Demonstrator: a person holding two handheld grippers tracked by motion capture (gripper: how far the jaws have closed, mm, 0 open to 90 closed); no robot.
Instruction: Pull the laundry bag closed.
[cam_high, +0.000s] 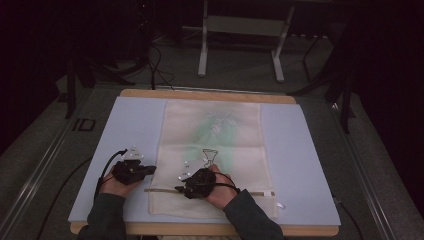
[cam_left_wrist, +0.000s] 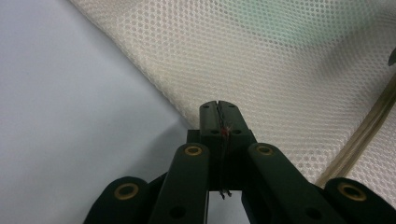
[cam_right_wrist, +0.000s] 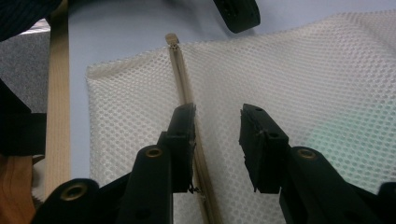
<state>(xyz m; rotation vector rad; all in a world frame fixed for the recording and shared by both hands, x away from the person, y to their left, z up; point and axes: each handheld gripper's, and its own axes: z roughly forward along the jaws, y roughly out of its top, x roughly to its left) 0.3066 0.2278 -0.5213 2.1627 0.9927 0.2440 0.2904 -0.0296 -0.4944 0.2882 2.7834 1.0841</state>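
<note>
A cream mesh bag (cam_high: 212, 135) lies flat on the pale blue mat (cam_high: 130, 125), with something green showing faintly through it (cam_high: 220, 125). Its zipper (cam_high: 250, 191) runs across the near end. My left gripper (cam_high: 148, 170) is shut, its tips (cam_left_wrist: 218, 107) at the bag's left edge (cam_left_wrist: 261, 70); I cannot tell whether mesh is pinched. My right gripper (cam_high: 180, 185) hovers open over the mesh (cam_right_wrist: 303, 74). Its left jaw sits over the zipper (cam_right_wrist: 182, 84), with nothing gripped. The left gripper's jaw tip (cam_right_wrist: 238, 14) shows at the top of the right gripper view.
The mat covers a wooden table whose edge (cam_high: 210, 95) shows at the far side and its near edge (cam_right_wrist: 57, 116) beside the bag. A white metal stand (cam_high: 202, 50) and cables (cam_high: 155, 70) are on the dark floor beyond.
</note>
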